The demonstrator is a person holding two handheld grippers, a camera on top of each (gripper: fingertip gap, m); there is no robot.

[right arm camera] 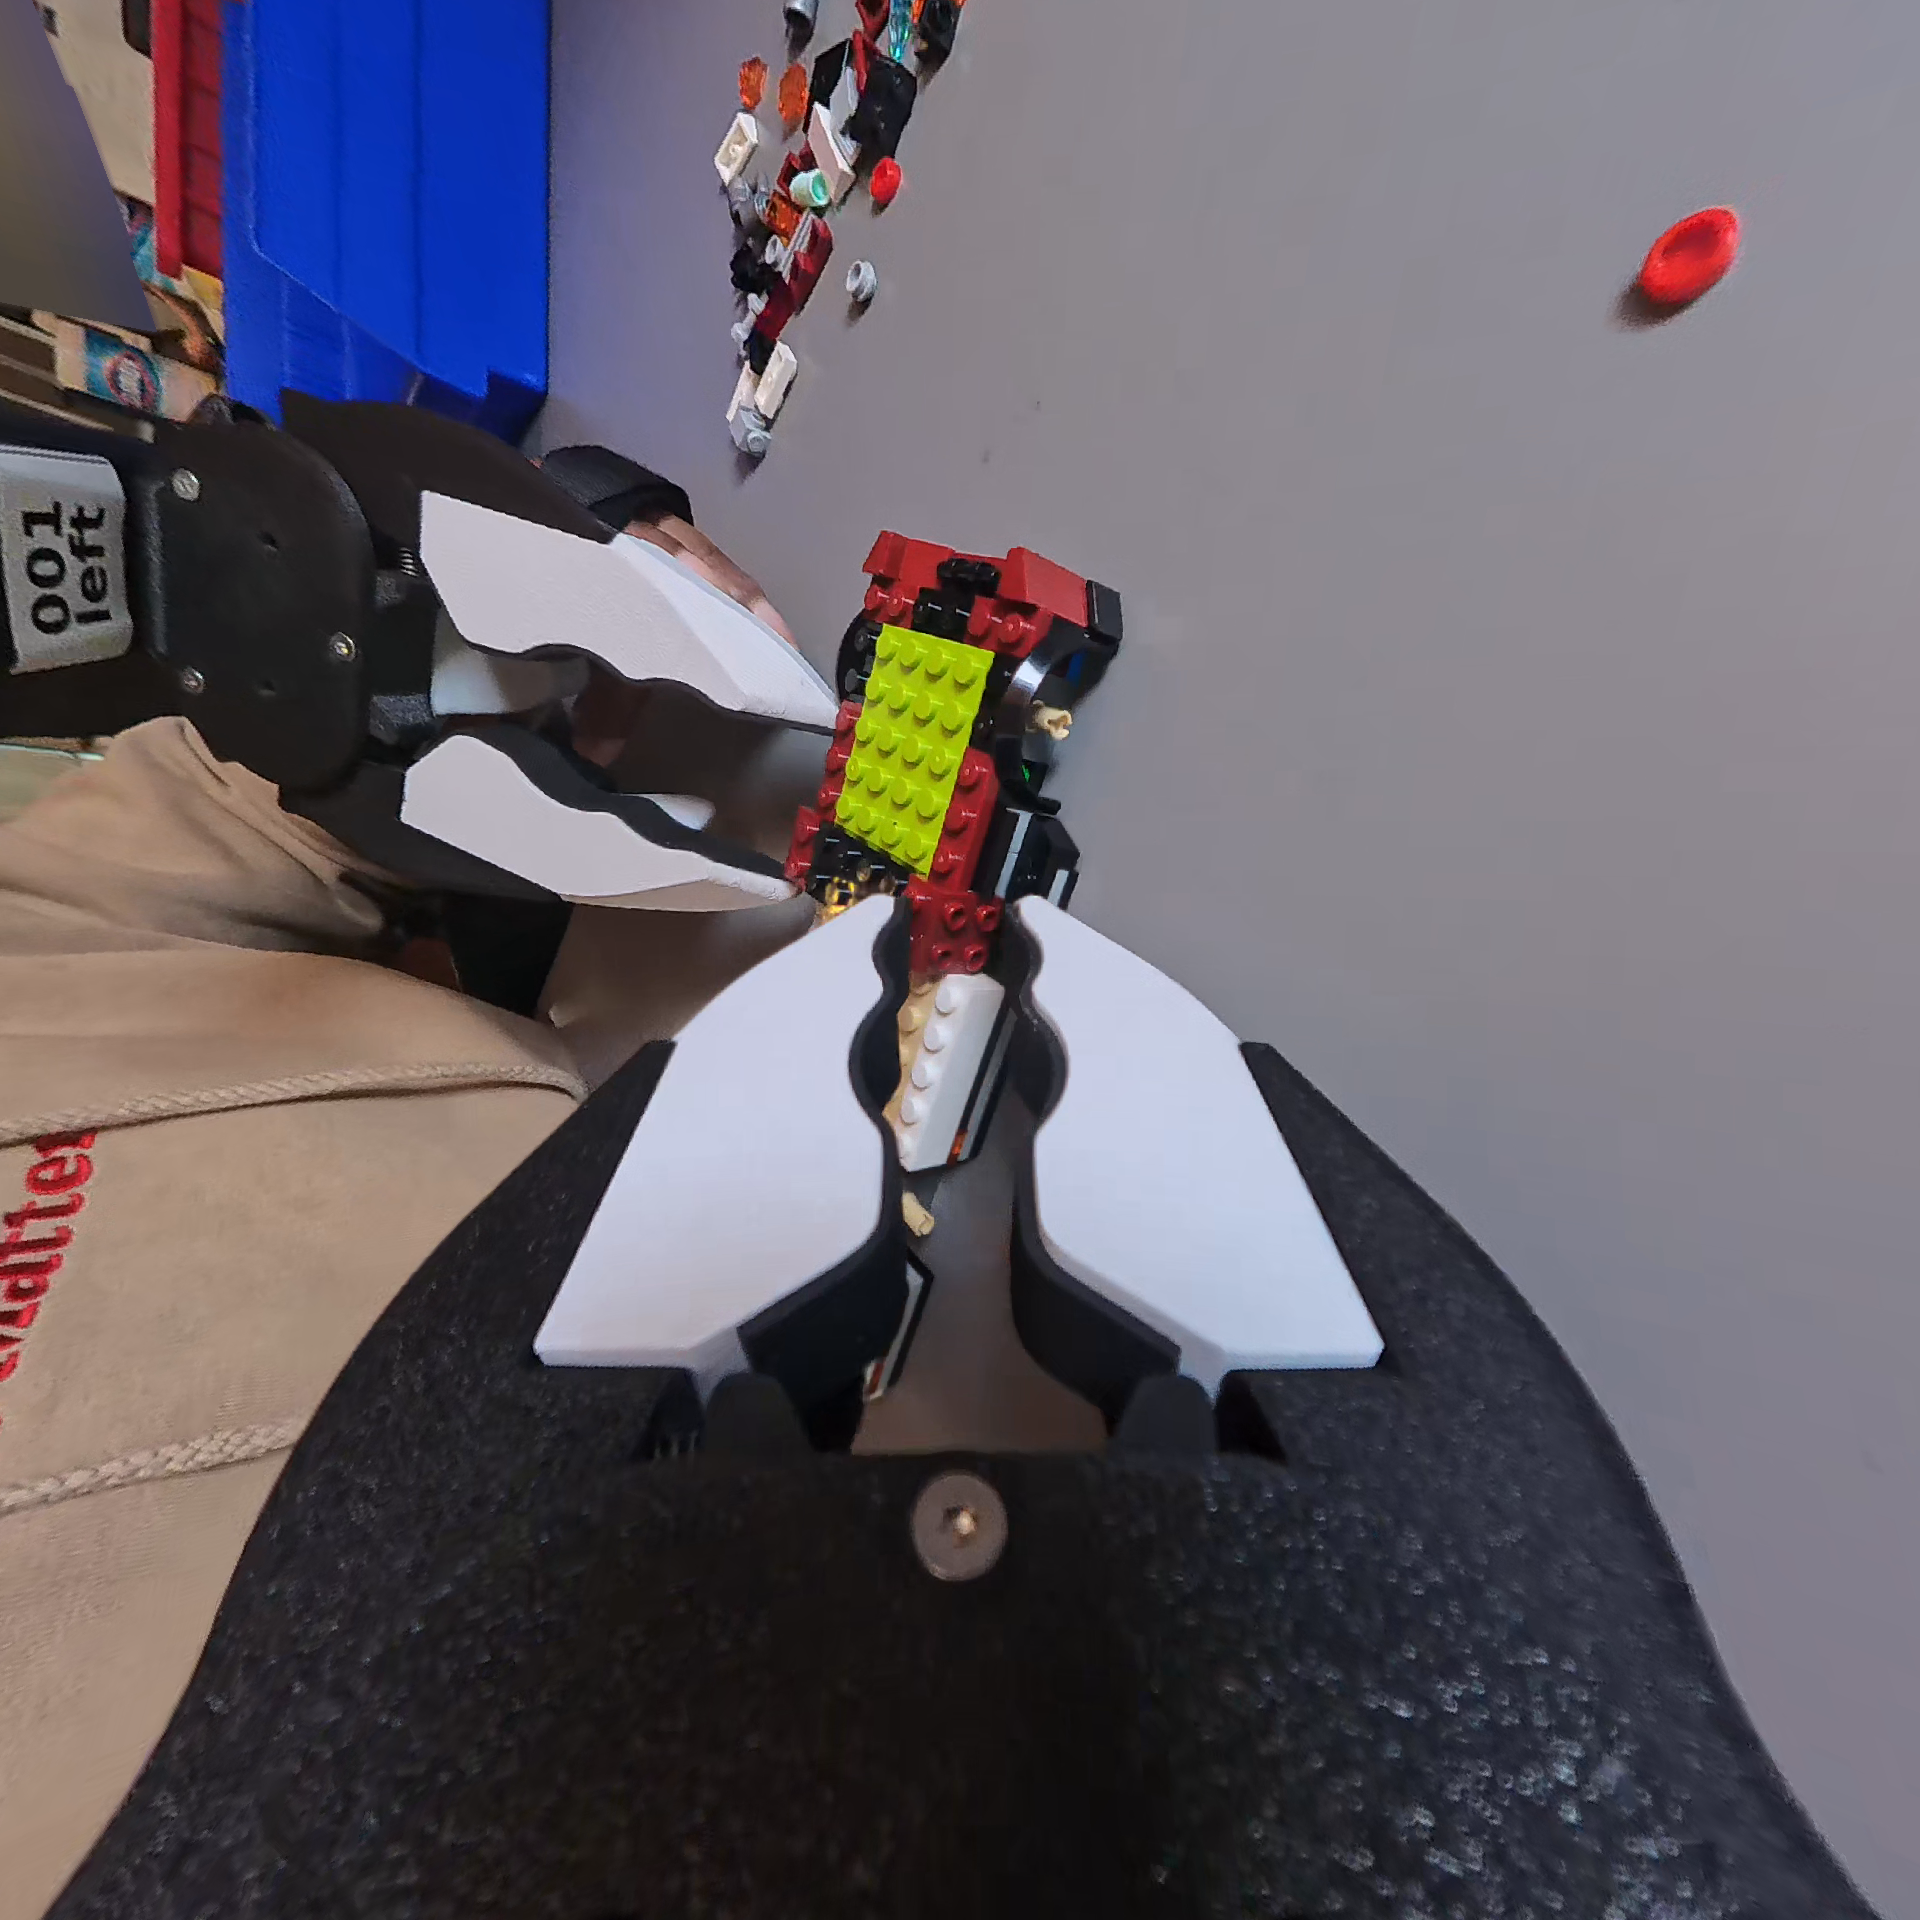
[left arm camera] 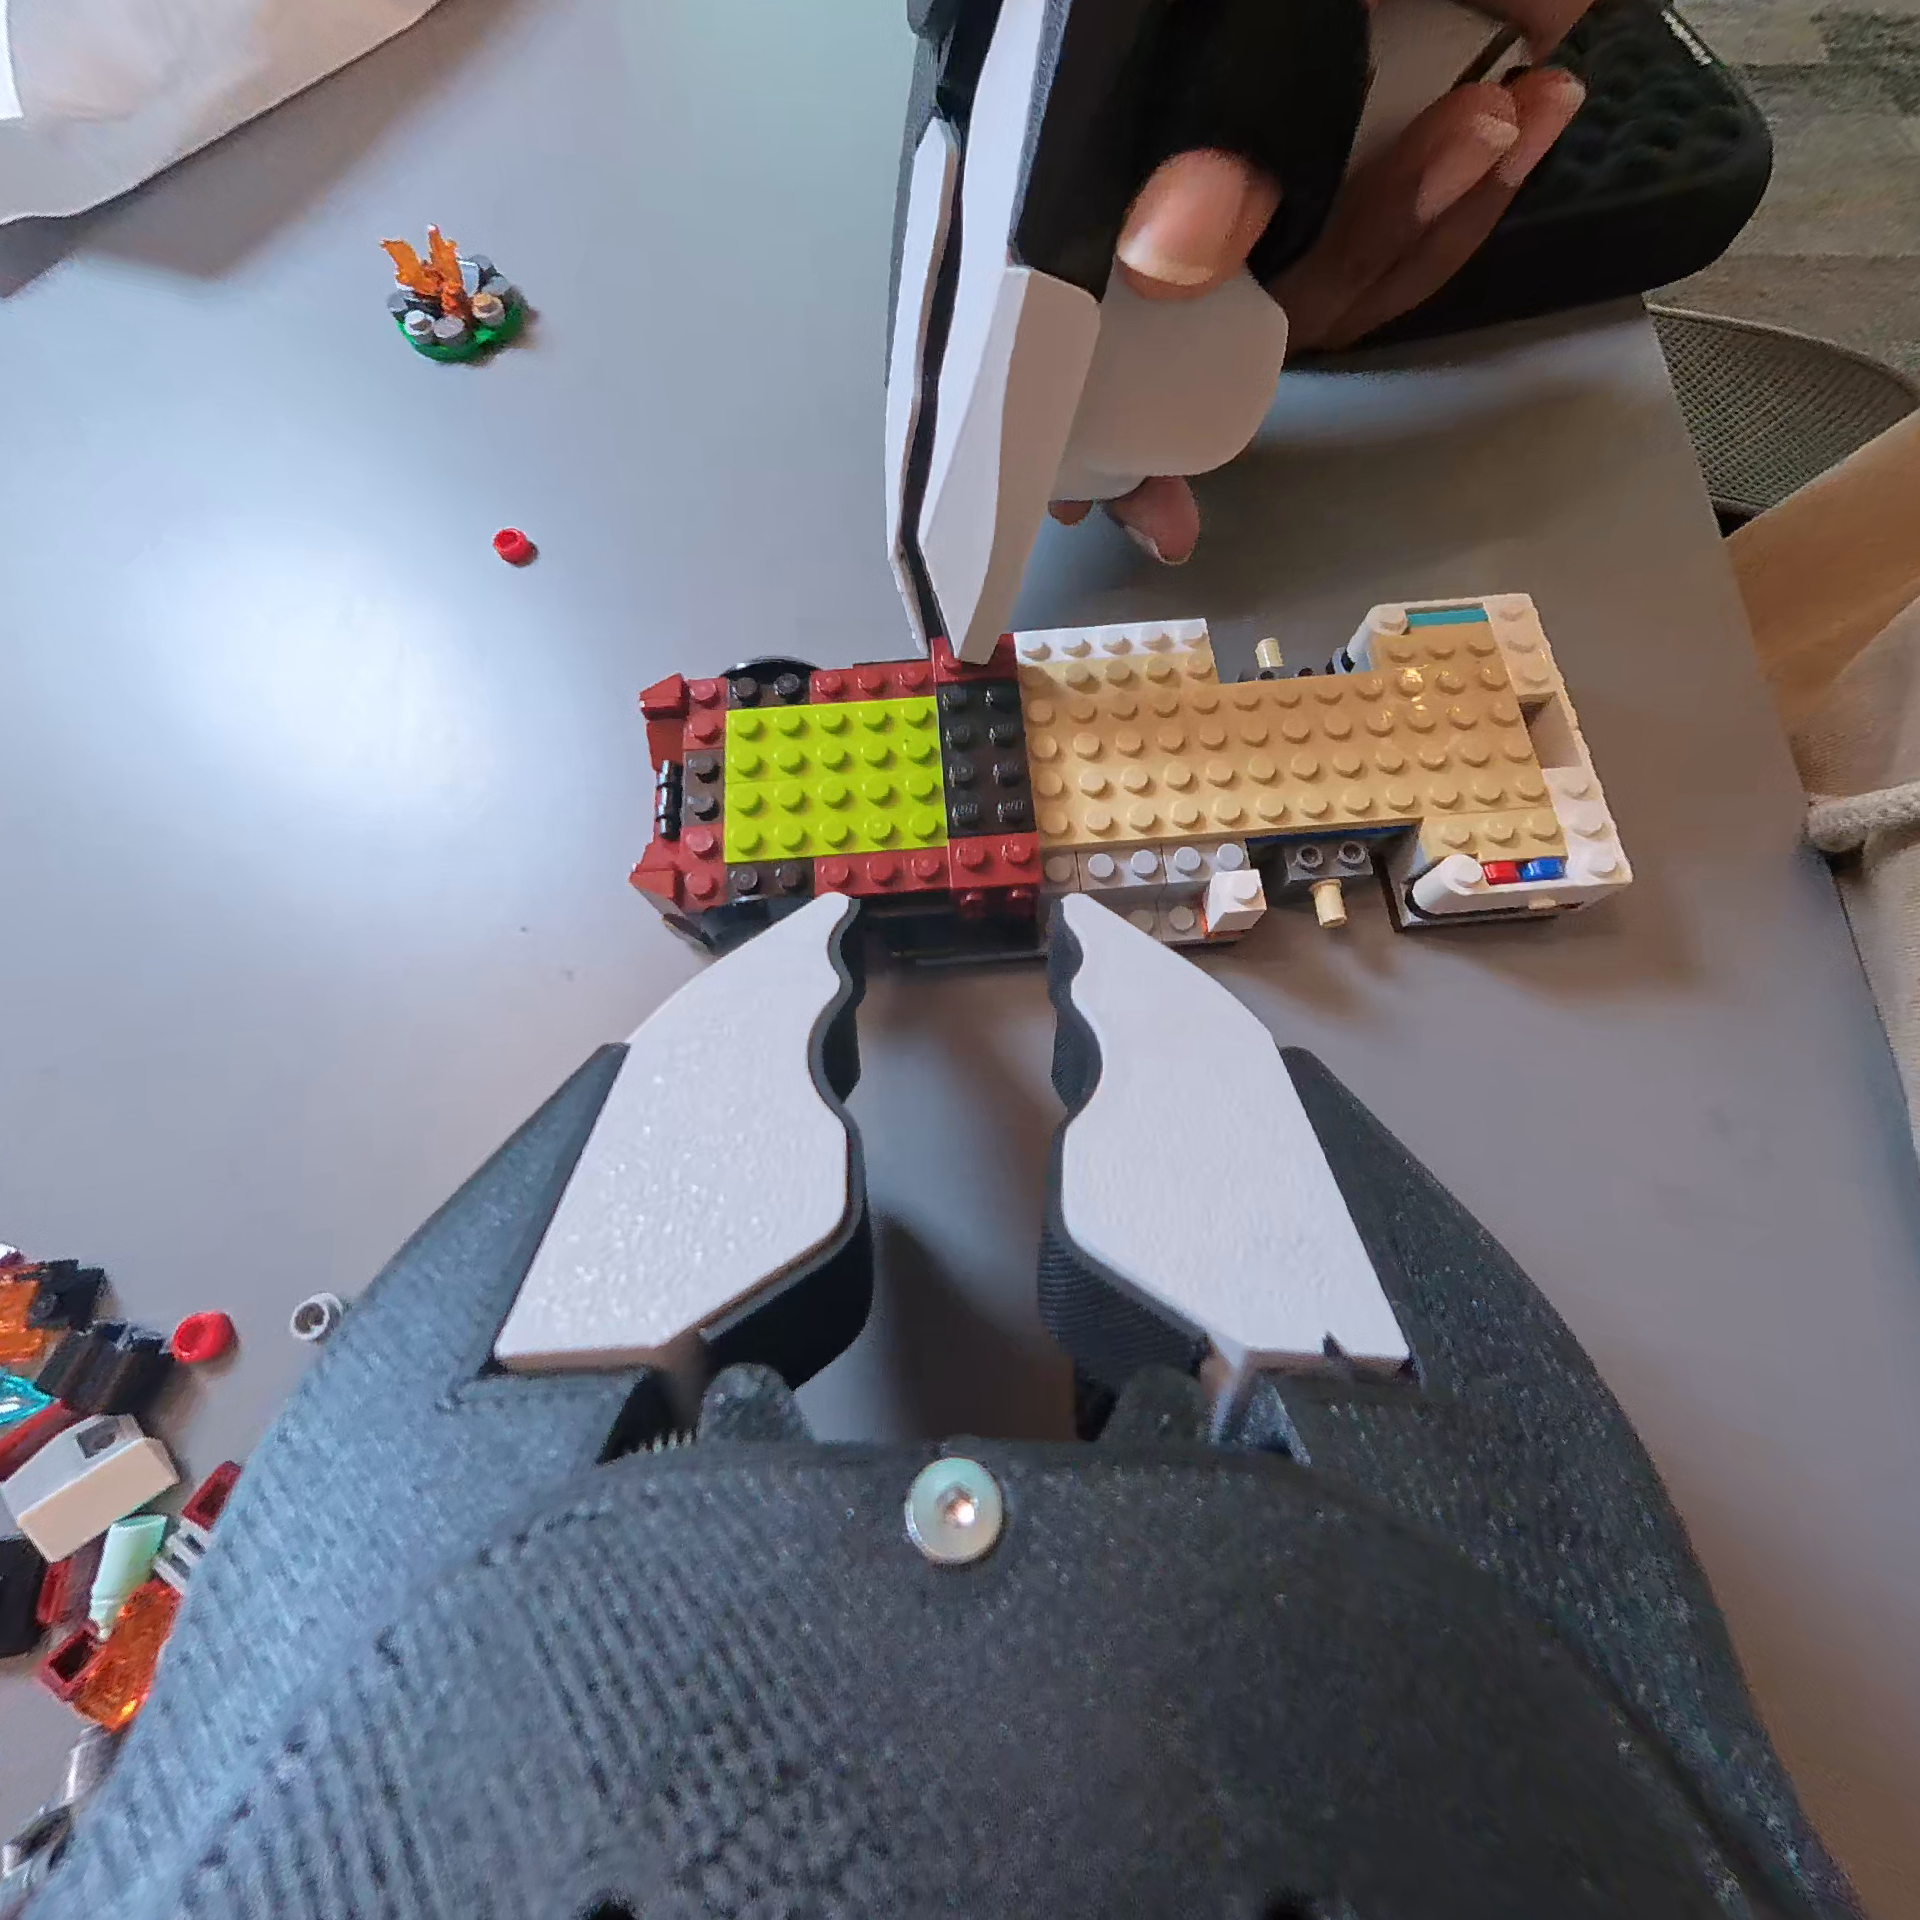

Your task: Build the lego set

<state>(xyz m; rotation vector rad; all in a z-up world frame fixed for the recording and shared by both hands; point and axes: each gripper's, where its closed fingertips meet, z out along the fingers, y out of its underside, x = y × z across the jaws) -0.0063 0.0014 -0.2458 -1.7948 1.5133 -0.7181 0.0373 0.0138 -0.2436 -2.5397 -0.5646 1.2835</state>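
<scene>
A long brick vehicle [left arm camera: 1247, 758] lies on the grey table [left arm camera: 312, 831], with a lime plate [left arm camera: 831, 774], dark red edges and a tan deck. My left gripper [left arm camera: 956, 914] is open. Its tips are at the near side of the vehicle, flanking the dark underside below a dark red brick [left arm camera: 997, 862]. It also shows in the right wrist view [right arm camera: 812, 802], tips against the vehicle's side. My right gripper [right arm camera: 956, 909] stands over the far edge with its fingers apart, closely flanking a dark red brick [right arm camera: 956, 935]. It also shows in the left wrist view [left arm camera: 951, 644], coming down from above.
Loose small parts lie in a pile [left arm camera: 83, 1455], also seen in the right wrist view [right arm camera: 821, 156]. A red round stud [left arm camera: 511, 544] and a small flame build [left arm camera: 452, 301] sit apart on the table. A blue bin [right arm camera: 384, 187] stands by the edge. A gloved hand [left arm camera: 1195, 218] holds the right gripper. Spacing between my two grippers at the tips: around 5 centimeters. The red round stud [left arm camera: 511, 544] is about 11 centimeters from my right fingertips. It turns up in the right wrist view [right arm camera: 1678, 273] as well.
</scene>
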